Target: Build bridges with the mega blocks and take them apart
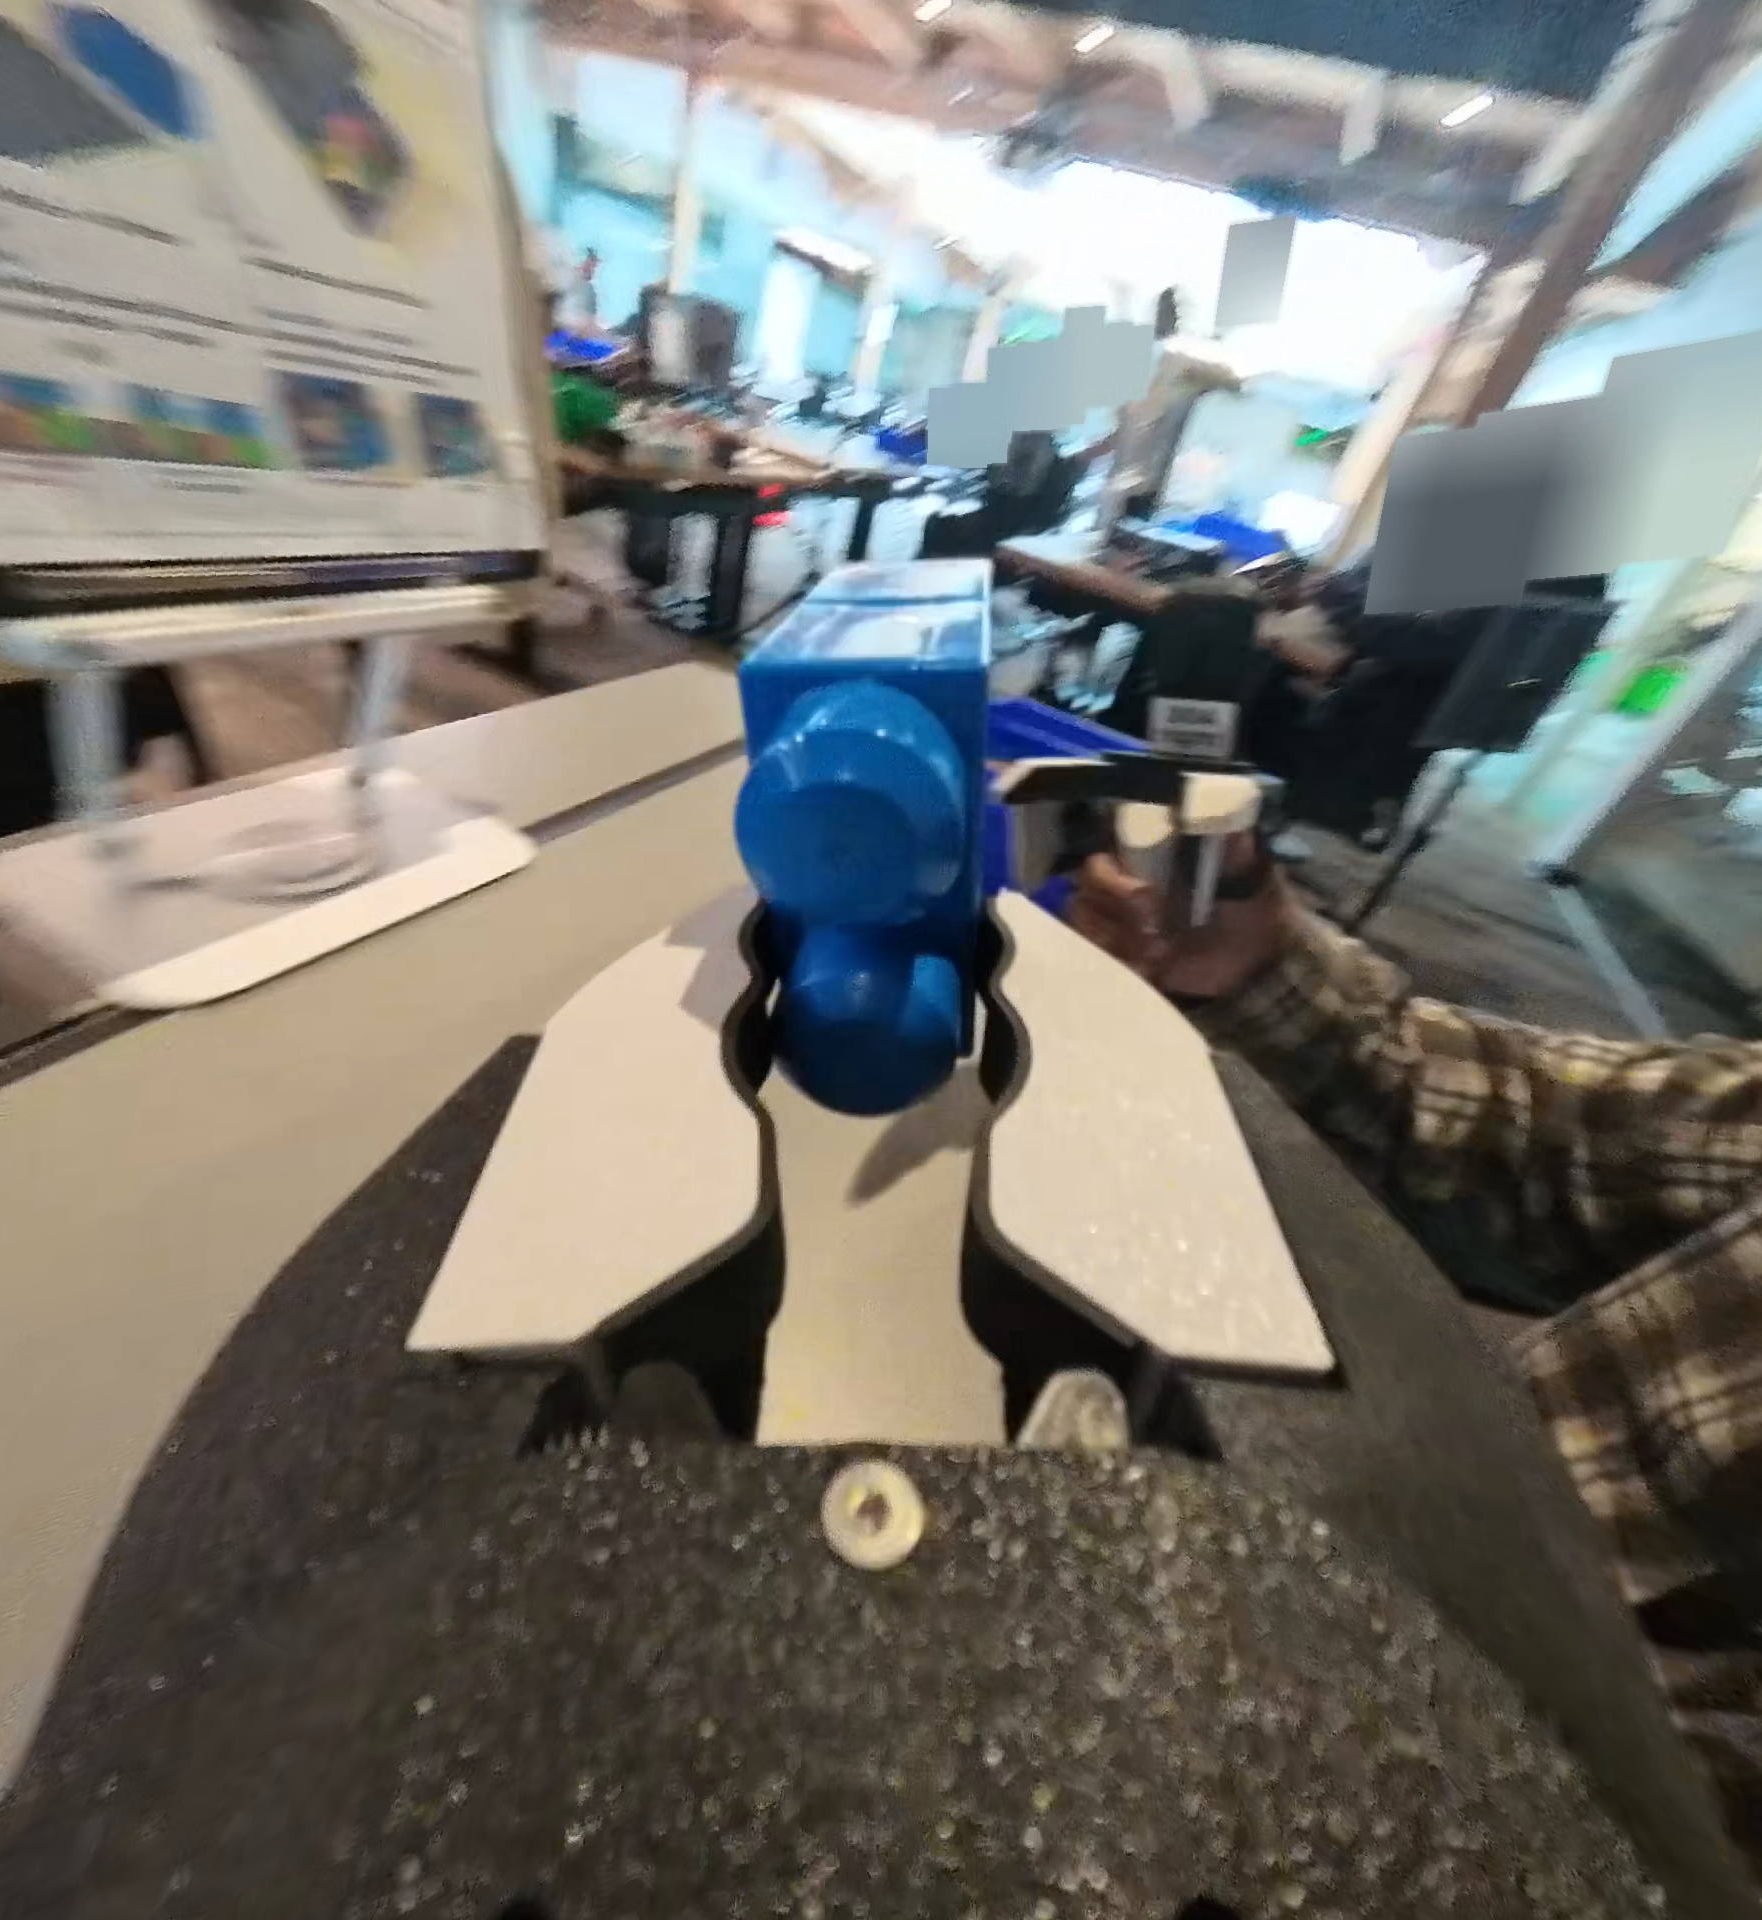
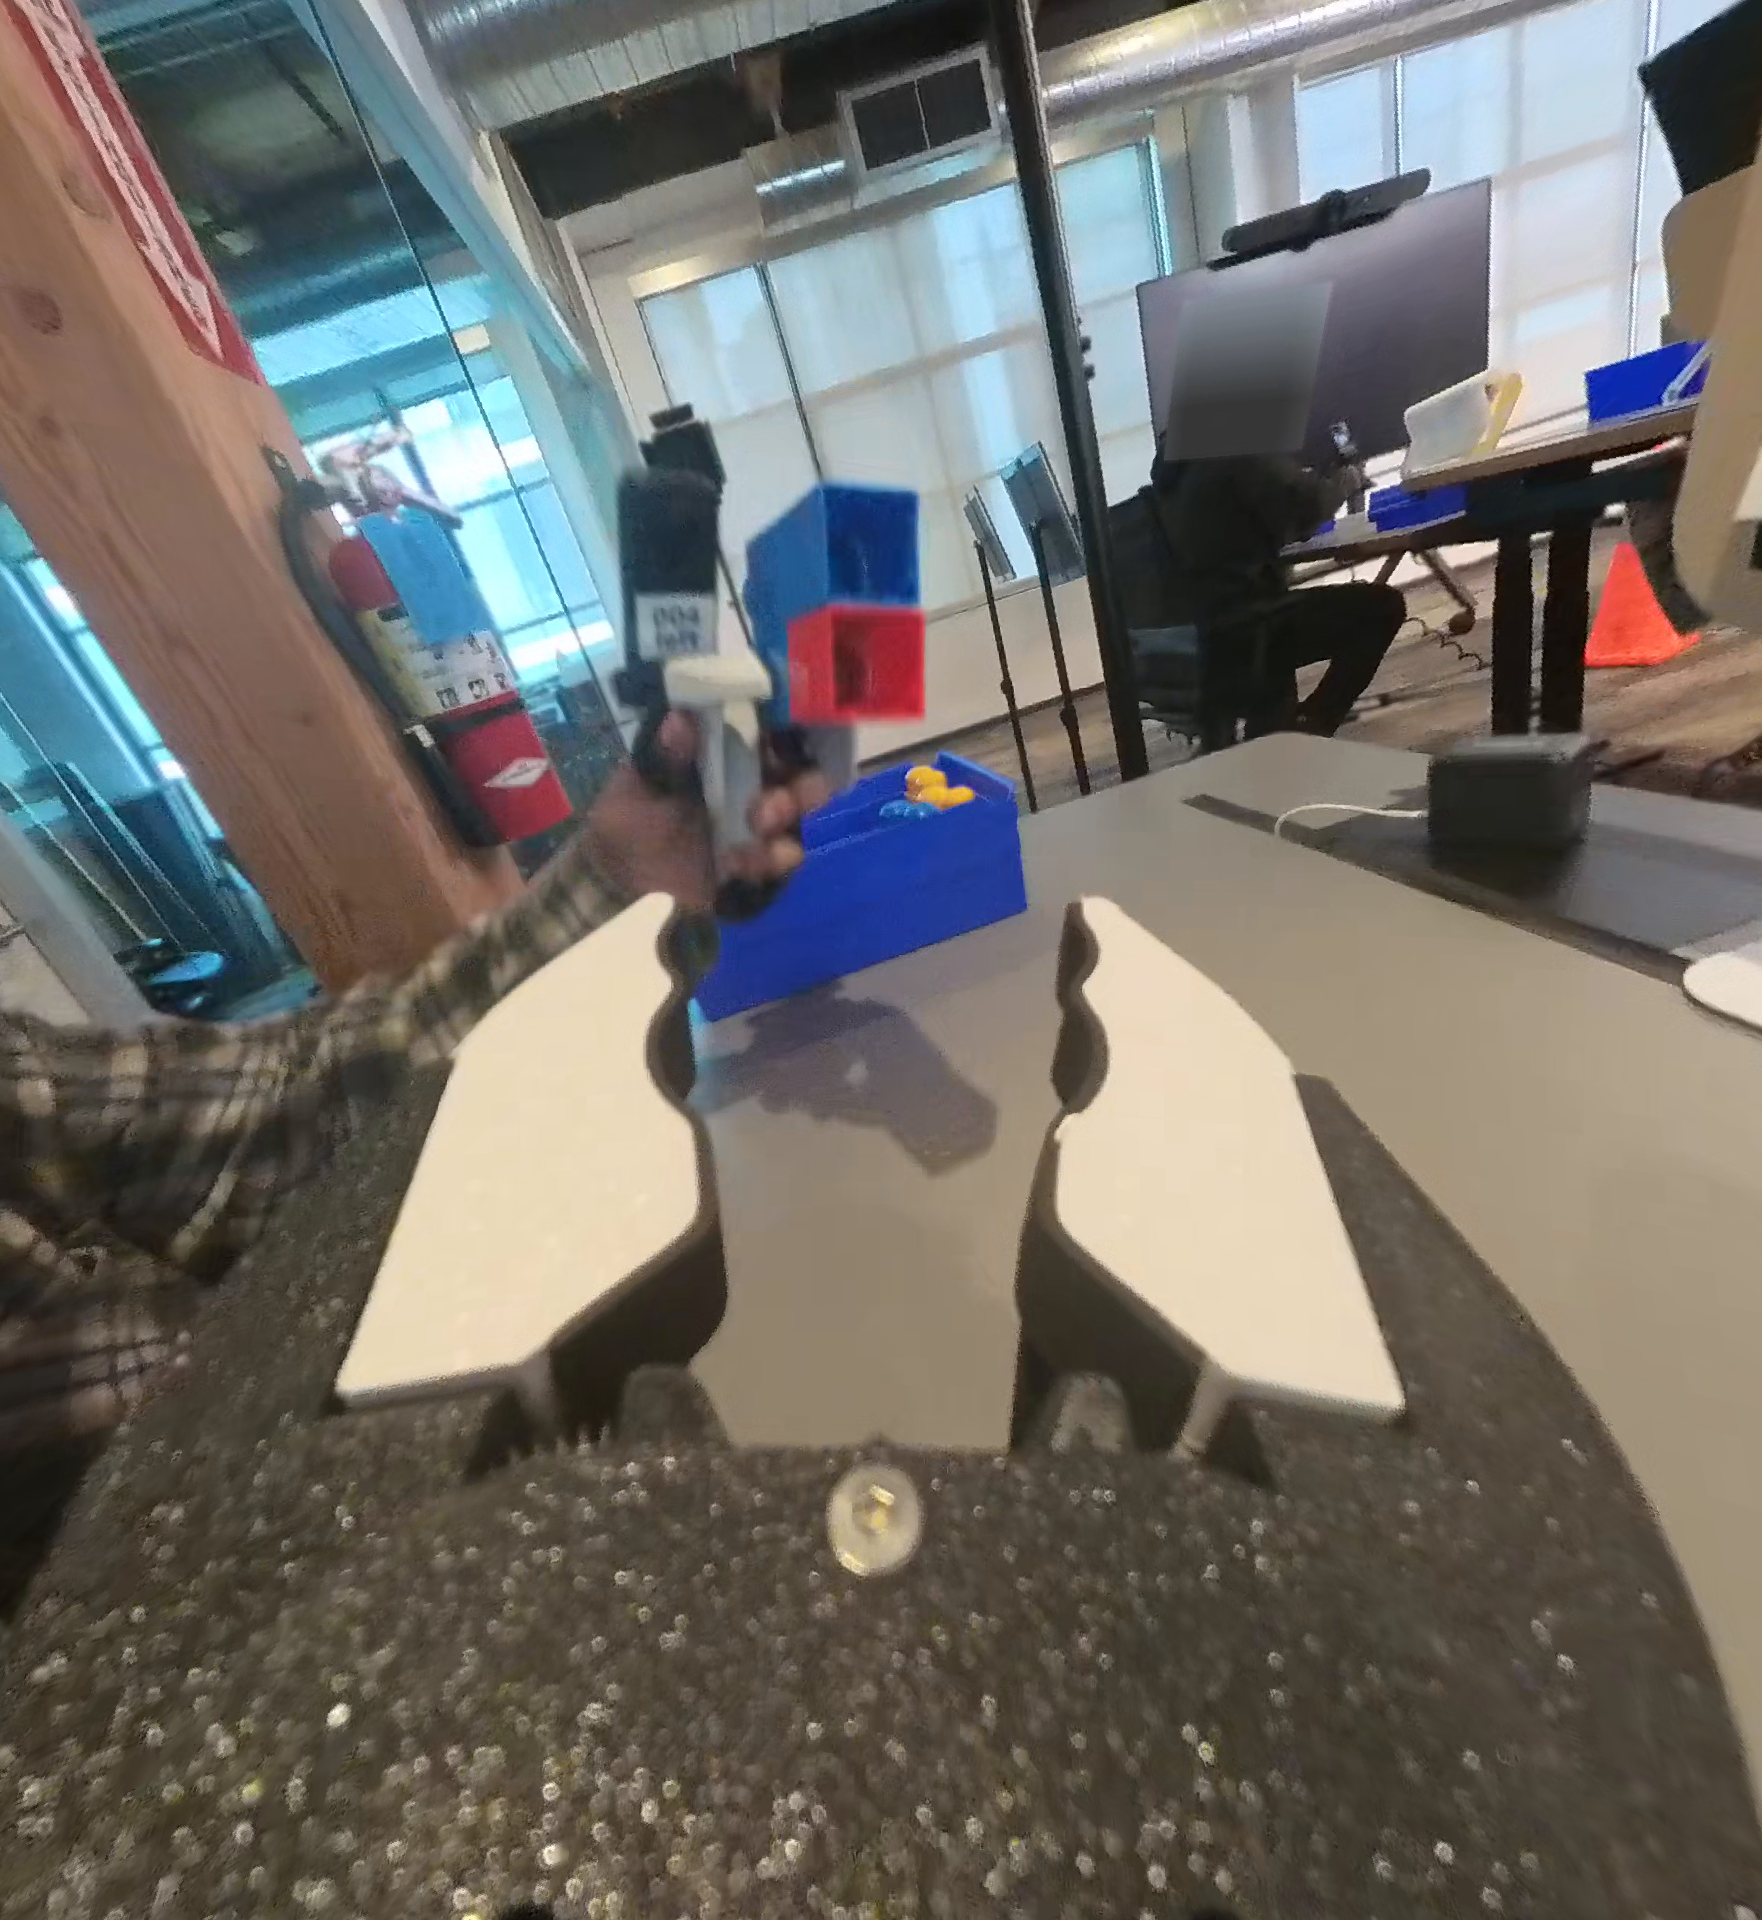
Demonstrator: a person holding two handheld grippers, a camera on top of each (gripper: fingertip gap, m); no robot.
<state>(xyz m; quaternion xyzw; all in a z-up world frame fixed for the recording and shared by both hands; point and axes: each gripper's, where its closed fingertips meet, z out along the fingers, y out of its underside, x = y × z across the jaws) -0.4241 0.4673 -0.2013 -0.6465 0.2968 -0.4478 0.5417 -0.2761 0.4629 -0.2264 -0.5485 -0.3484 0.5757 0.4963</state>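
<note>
While the left gripper pinched a blue block between its white fingers, the block stood up out of the jaws with its two round studs facing the camera, lifted clear of the grey table. Nearest the right camera, the right gripper was spread wide with nothing between its fingers, only bare tabletop showing in the gap. Just beyond its left finger a plaid sleeve ran up to a hand holding the left gripper's handle upright. From that side the blue block showed its hollow underside, and a red block sat directly below it, apparently joined to it, though the blur left that uncertain. Behind the hand, a blue bin rested on the table with a few yellow and blue pieces inside. Farther right on the table lay a small dark box with a white cable. At the far left a fire extinguisher hung on a wooden post, and an orange cone stood on the floor beyond.
</note>
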